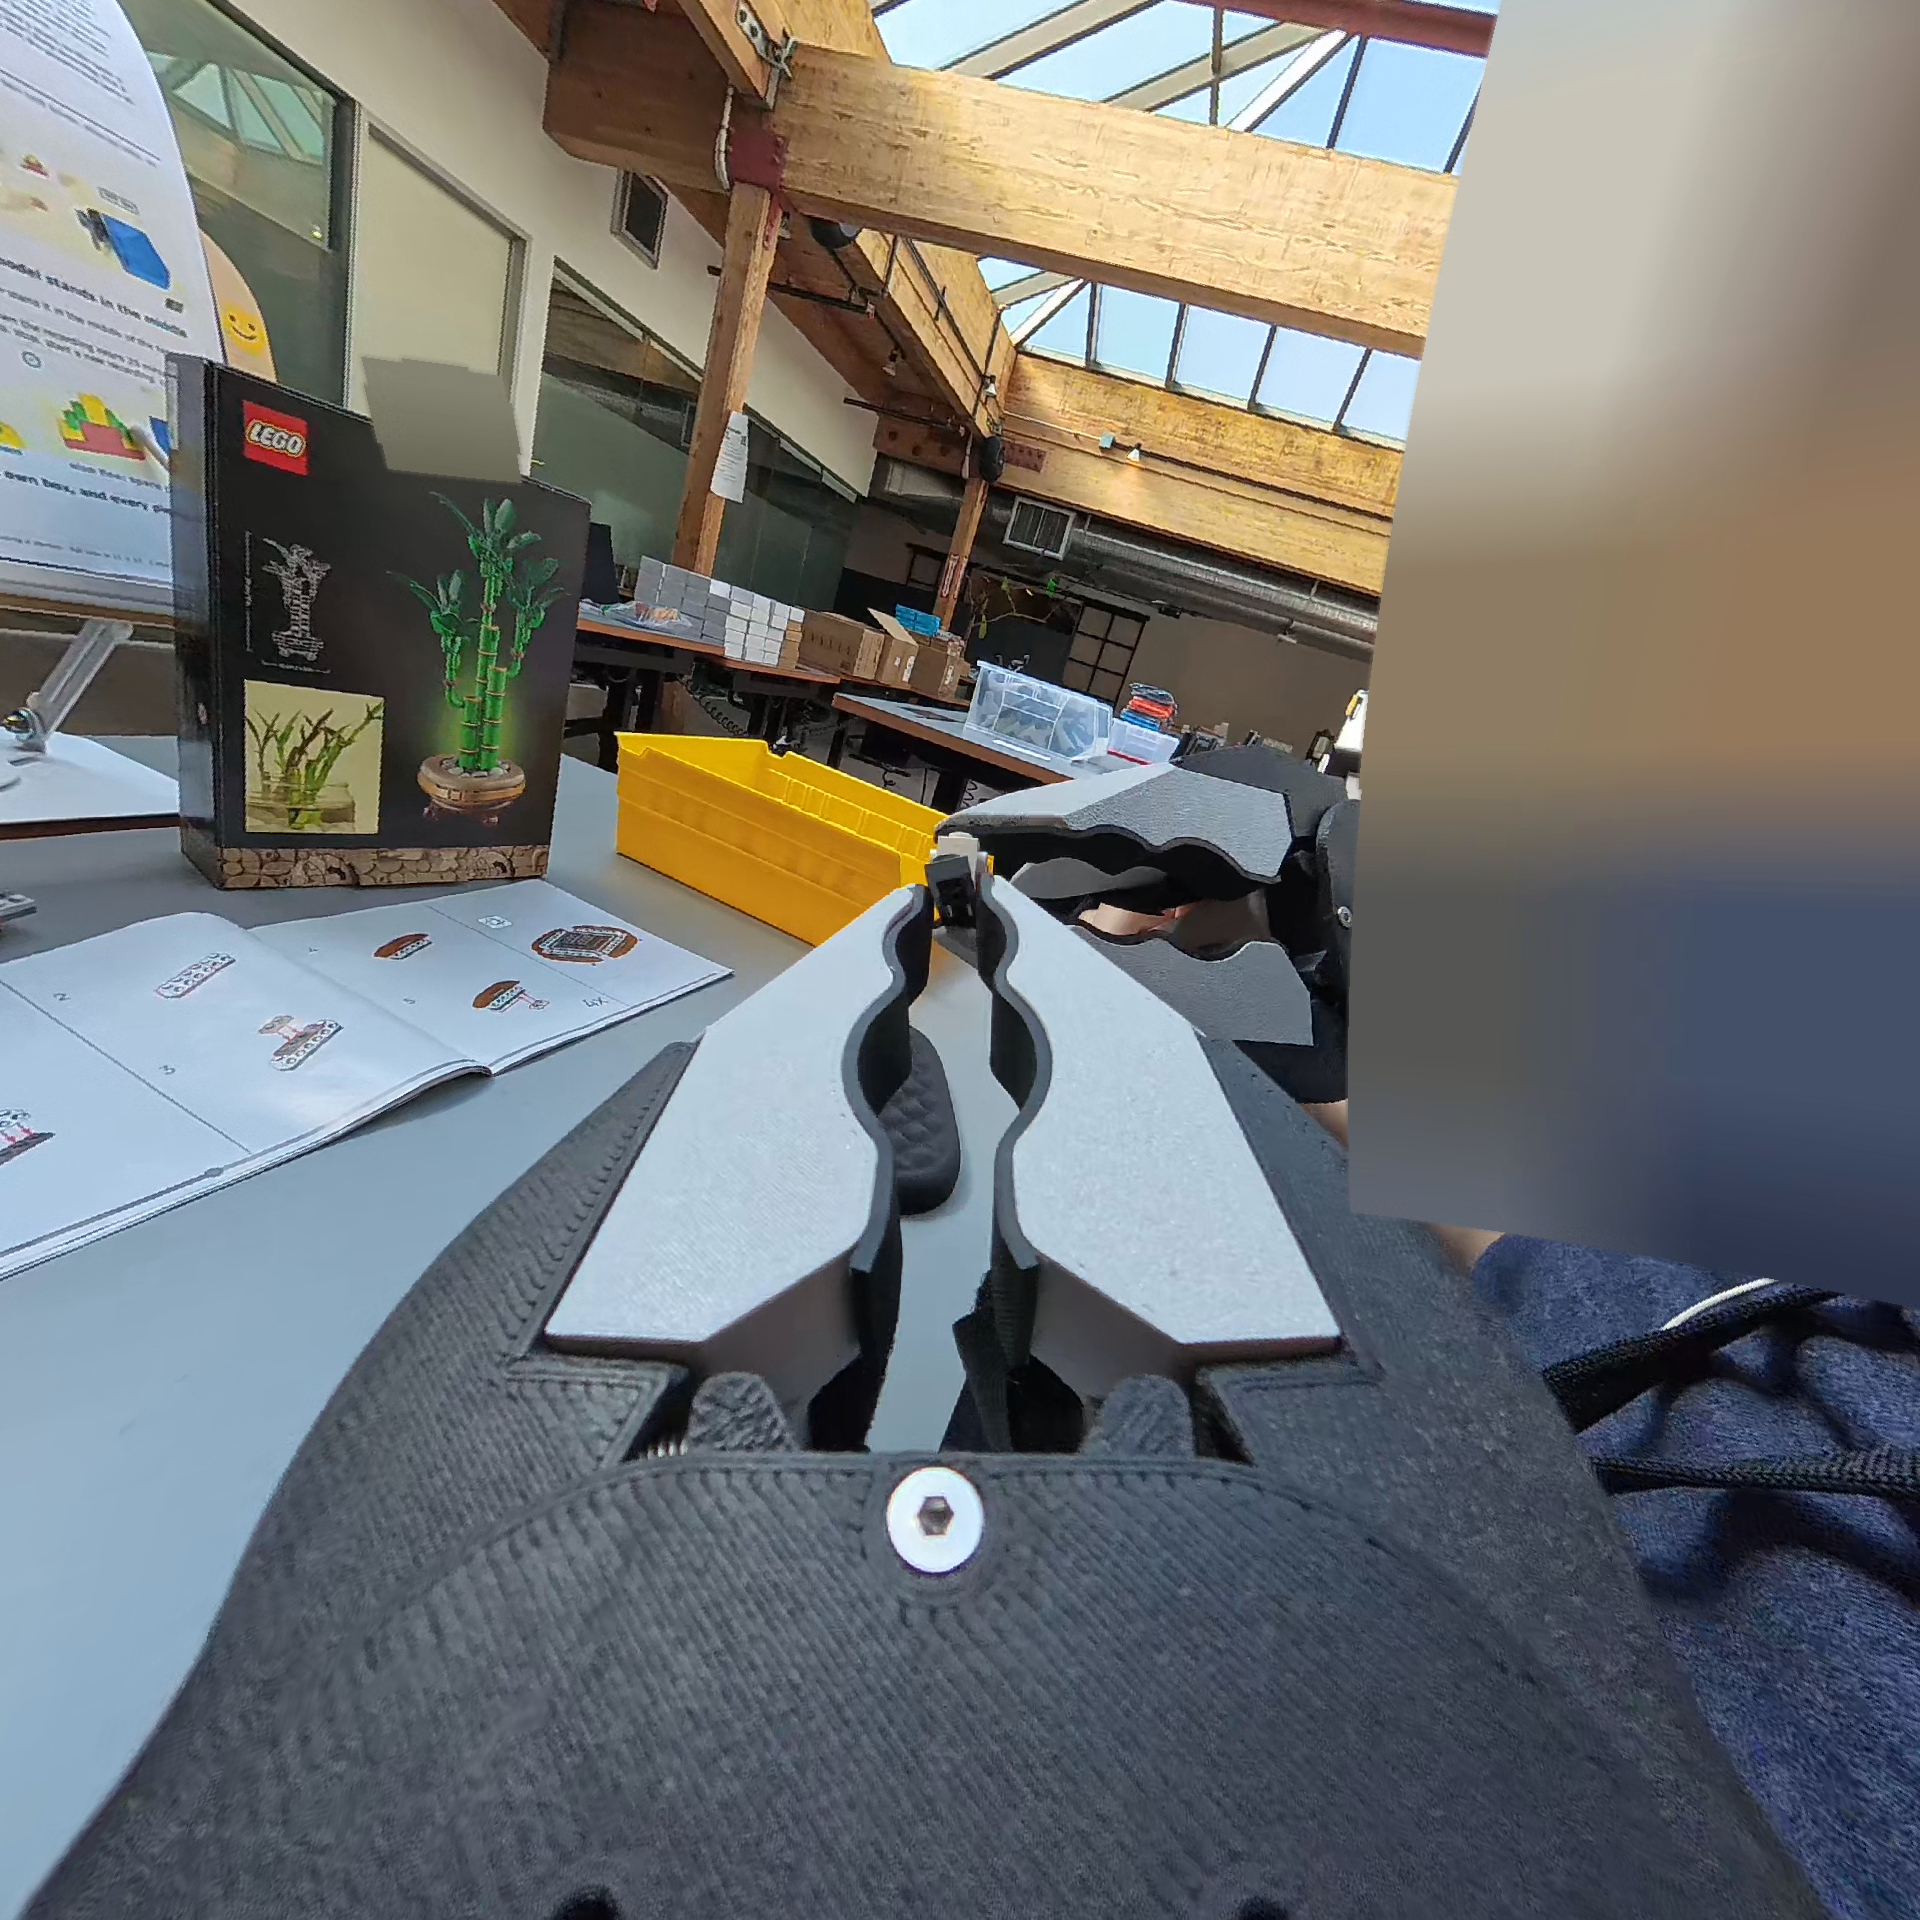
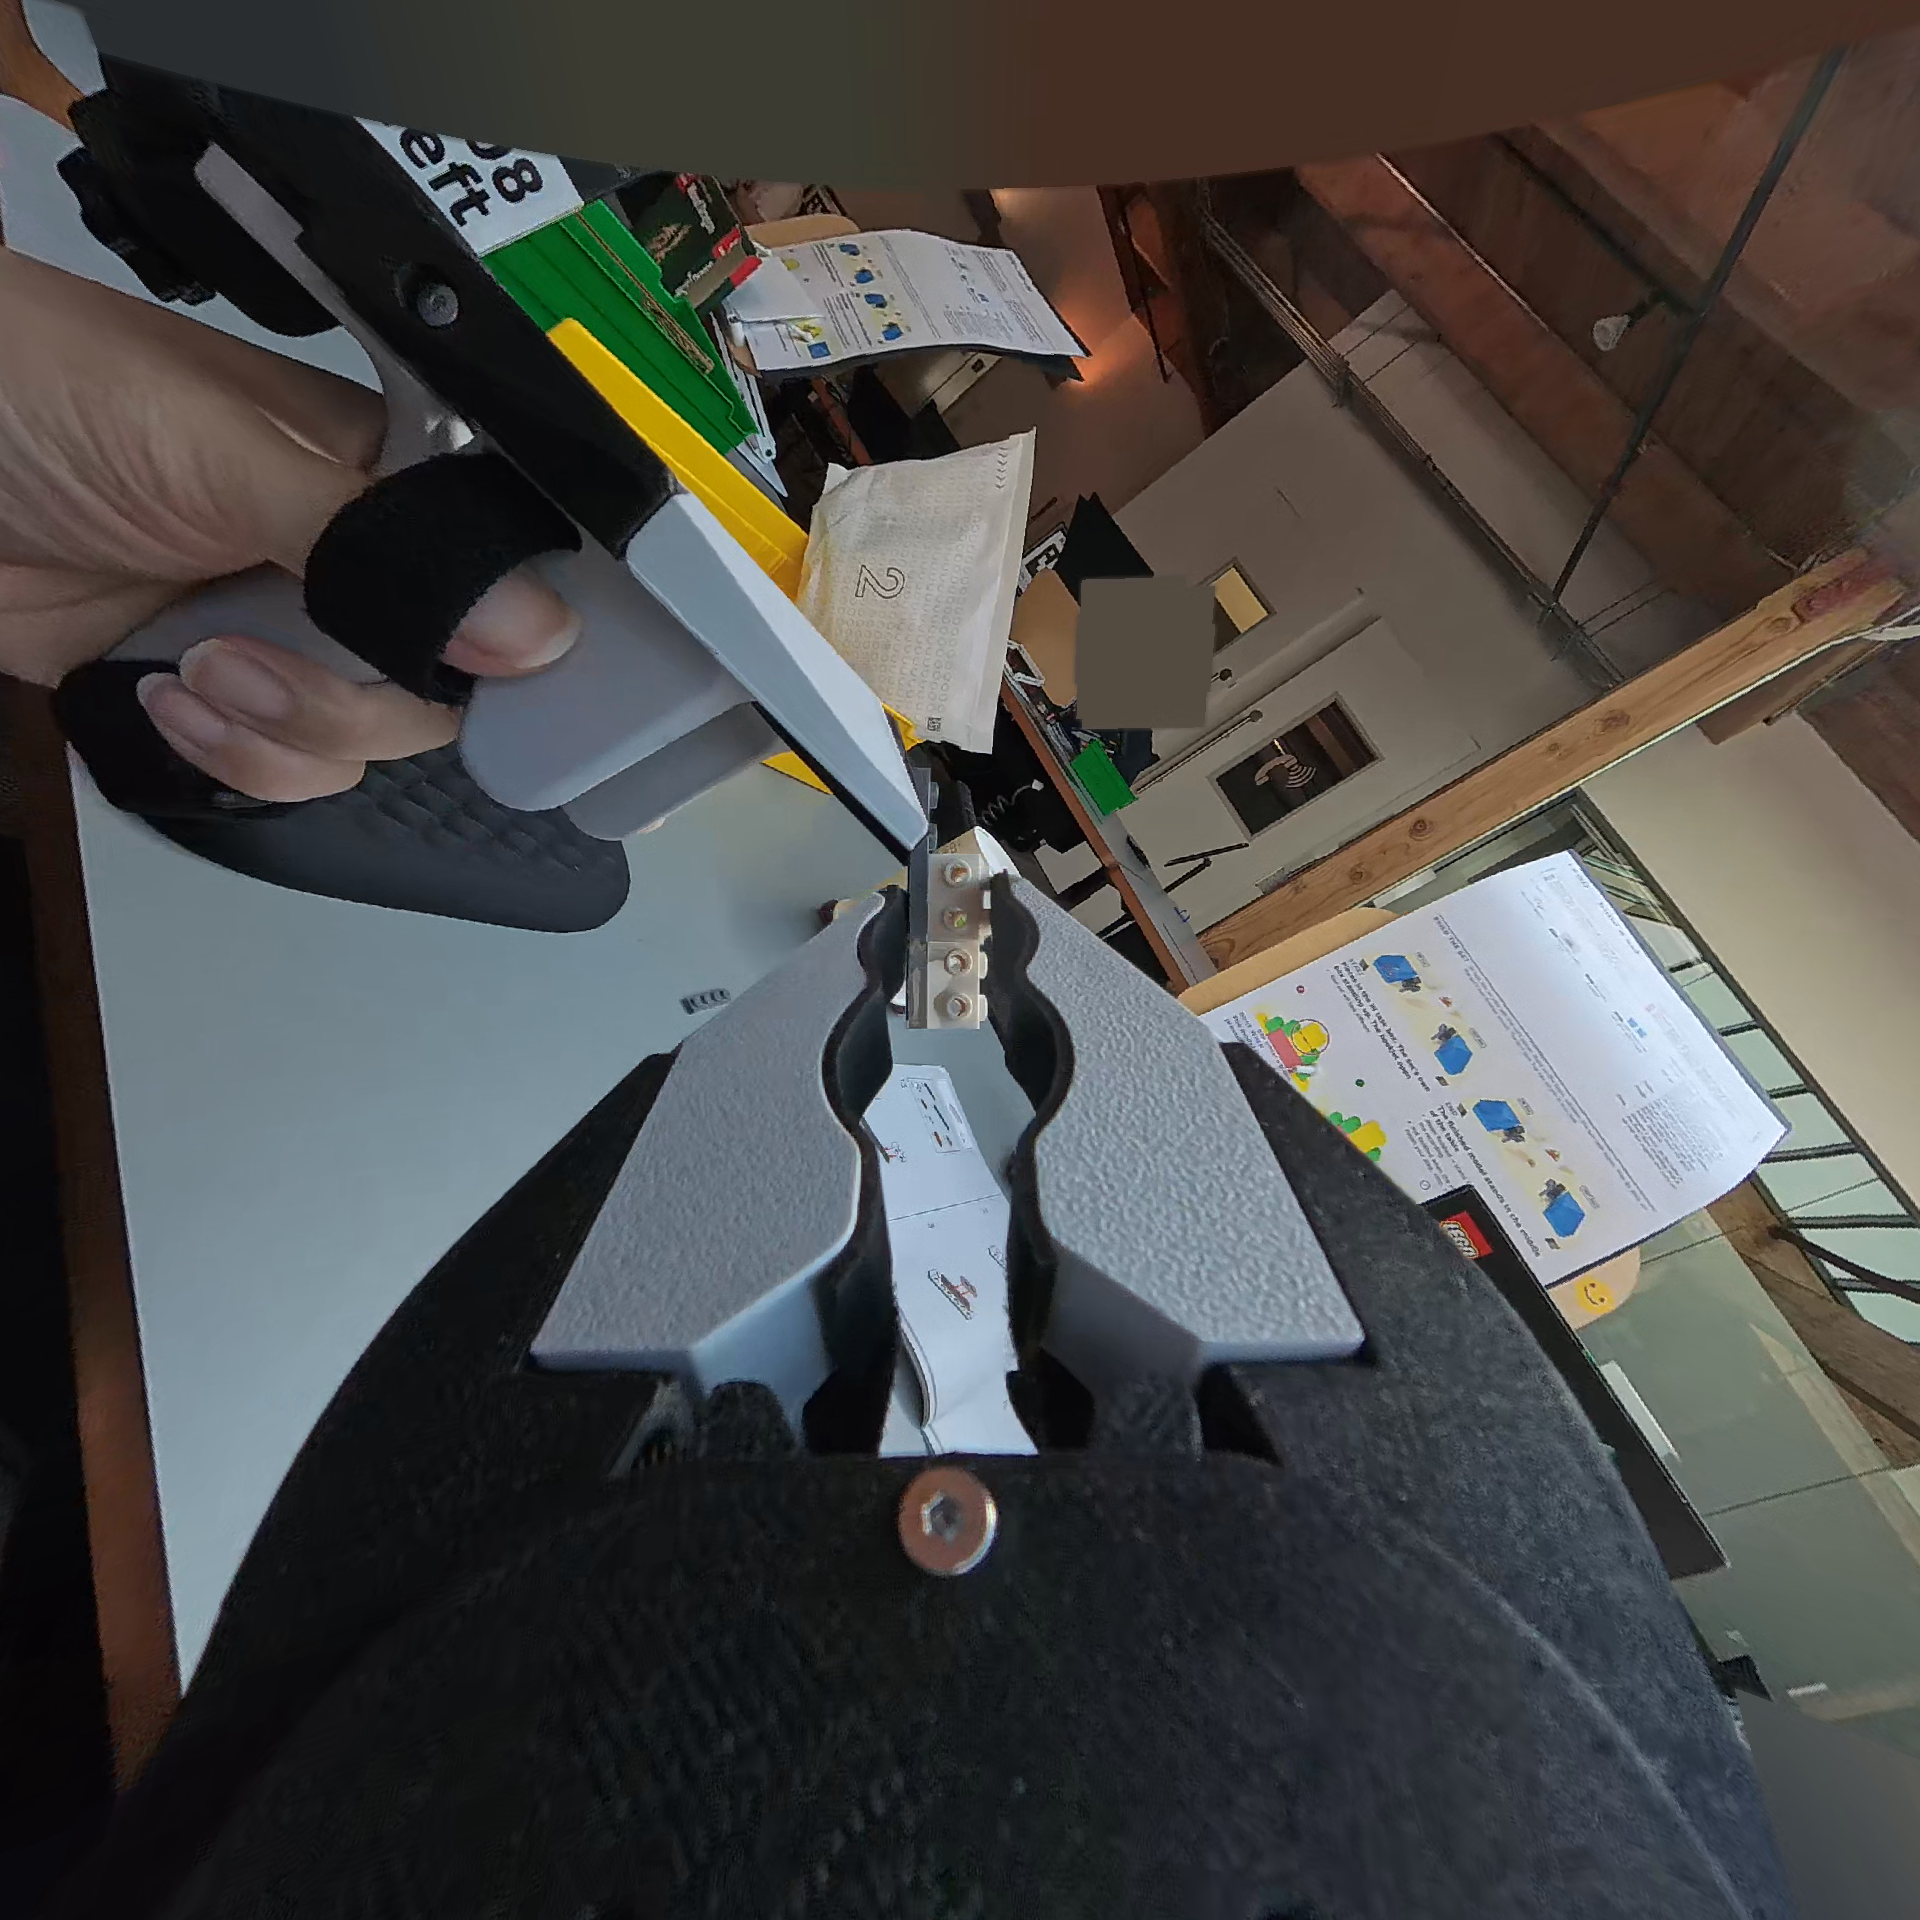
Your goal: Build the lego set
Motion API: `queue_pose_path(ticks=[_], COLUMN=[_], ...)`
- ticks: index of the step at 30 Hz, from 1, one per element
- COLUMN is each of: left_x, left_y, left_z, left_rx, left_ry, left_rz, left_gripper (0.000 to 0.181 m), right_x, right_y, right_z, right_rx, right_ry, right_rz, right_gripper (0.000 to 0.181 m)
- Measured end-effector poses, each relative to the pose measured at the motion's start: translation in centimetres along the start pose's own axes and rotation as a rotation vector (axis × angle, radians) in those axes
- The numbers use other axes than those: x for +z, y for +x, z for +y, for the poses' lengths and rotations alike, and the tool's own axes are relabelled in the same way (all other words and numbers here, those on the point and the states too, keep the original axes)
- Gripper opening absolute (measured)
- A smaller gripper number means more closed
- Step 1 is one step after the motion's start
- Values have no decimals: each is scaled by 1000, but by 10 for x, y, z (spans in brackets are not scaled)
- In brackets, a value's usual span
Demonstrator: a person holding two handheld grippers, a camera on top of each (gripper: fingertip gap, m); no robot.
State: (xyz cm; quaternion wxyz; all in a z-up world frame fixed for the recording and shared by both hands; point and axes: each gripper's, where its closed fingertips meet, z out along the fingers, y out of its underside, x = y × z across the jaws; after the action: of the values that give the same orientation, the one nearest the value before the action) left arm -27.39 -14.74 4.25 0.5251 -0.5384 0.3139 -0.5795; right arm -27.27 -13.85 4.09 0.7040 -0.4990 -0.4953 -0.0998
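right gripper (image 2: 948, 951) clamped on tan studded strip (image 2: 948, 961); left gripper (image 1: 954, 902) pinching small dark piece (image 1: 953, 891) at its end. advise squaring studs, then pressing straight.

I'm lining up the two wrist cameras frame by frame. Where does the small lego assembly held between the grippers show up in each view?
Left wrist view: the lego assembly sits just above centre, at the tips of the left gripper, mostly hidden by them.
Right wrist view: the same assembly sits at centre, a tan studded strip on a grey plate, clamped at the tips of the right gripper.
Shared landmark: the yellow bin.
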Motion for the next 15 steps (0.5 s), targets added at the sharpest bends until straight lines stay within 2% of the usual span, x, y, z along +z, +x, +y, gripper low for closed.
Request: queue_pose_path(ticks=[7,15], left_x=[3,3], left_y=[2,0], left_z=[0,7], left_rx=[2,72], left_ry=[33,-30], left_rz=[15,-5], left_gripper=[6,5], right_x=[-1,-1], right_y=[1,-4], right_z=[-1,4], right_rx=[-56,-10], right_ry=[3,-6], right_rz=[28,1], right_gripper=[15,14])
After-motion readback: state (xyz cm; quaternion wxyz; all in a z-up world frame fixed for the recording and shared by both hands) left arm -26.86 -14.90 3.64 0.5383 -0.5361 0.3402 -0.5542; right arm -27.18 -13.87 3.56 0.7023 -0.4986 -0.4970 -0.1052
